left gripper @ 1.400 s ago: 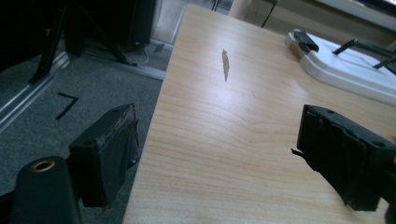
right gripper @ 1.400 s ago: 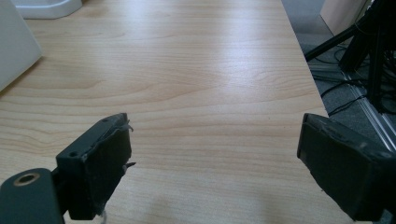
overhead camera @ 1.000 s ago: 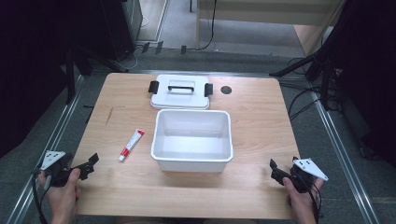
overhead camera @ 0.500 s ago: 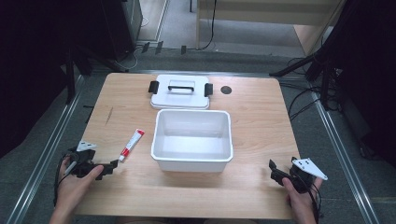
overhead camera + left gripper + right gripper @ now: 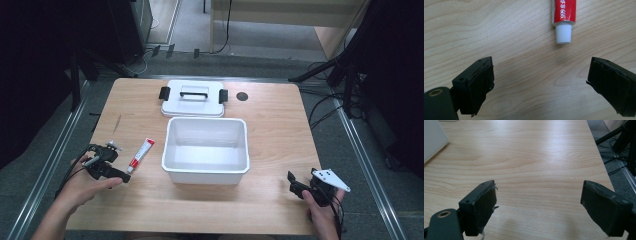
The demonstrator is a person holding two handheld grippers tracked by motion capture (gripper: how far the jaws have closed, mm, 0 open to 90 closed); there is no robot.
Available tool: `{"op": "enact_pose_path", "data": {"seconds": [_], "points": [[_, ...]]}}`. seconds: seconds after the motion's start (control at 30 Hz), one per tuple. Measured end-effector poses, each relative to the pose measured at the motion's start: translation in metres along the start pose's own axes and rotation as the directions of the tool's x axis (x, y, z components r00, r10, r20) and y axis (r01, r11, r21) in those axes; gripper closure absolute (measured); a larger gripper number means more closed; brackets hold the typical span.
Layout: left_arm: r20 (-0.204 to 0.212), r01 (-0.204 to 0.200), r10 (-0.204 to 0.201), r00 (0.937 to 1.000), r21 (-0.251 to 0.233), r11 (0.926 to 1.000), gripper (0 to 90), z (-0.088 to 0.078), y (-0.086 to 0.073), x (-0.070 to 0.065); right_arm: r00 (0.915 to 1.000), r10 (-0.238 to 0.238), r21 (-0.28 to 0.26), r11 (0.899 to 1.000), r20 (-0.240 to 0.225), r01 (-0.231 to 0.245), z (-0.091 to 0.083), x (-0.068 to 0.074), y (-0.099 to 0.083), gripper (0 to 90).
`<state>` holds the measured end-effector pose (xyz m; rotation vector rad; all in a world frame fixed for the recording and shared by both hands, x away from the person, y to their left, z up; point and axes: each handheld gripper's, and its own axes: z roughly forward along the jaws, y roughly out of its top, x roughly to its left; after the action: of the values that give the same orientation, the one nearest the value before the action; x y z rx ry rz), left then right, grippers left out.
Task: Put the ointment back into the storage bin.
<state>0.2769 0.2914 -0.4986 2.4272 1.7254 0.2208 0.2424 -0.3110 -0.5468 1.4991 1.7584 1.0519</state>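
Tube [image 5: 141,153]: lies flat on the counter [image 5: 280,135], left of the white bin [image 5: 206,150], cap toward you | your left tongs [image 5: 120,176]: spread, just closing, nothing between them, near the cap | your right tongs [image 5: 291,182]: spread, empty.

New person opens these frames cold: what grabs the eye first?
Probably the white bin, open and empty at the table's centre, with its white lid with black clips lying flat just beyond it. Next, the red and white tube on the wood left of the bin, its white cap toward the left gripper. That gripper's fingers have just been closing but are apart, with nothing between them.
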Motion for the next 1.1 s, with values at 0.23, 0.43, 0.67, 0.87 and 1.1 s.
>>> {"op": "enact_pose_path", "data": {"seconds": [0.23, 0.43, 0.67, 0.87, 1.1], "points": [[-0.013, -0.042, 0.043, 0.999, 0.094, 0.9947, 17.9, -0.004, 0.02, -0.005, 1.0, -0.002, 0.002, 1.0, 0.0, 0.002, 0.0, 0.0, 0.0, 13.3], [-0.01, -0.025, 0.026, 0.9996, 0.096, 0.9951, 26.3, -0.002, 0.037, -0.008, 1.0, 0.0, 0.004, 1.0, -0.002, 0.0, 0.0, 0.0, 0.0, 13.4], [-0.002, -0.049, 0.049, 0.9988, 0.137, 0.9894, 38.9, 0.003, 0.06, -0.018, 1.0, -0.001, 0.006, 1.0, -0.007, 0.001, 0.001, 0.0, 0.0, 13.4], [-0.015, -0.07, 0.073, 0.9972, 0.15, 0.9862, 49.4, 0.006, 0.075, -0.023, 0.9999, -0.003, 0.006, 1.0, -0.012, 0.003, 0.001, -0.001, 0.0, 13.4], [0.003, -0.068, 0.068, 0.9976, 0.169, 0.9833, 53.3, 0.012, 0.086, -0.024, 0.9999, -0.002, 0.009, 1.0, -0.015, 0.002, 0.001, 0.0, 0.0, 13.4]]}}
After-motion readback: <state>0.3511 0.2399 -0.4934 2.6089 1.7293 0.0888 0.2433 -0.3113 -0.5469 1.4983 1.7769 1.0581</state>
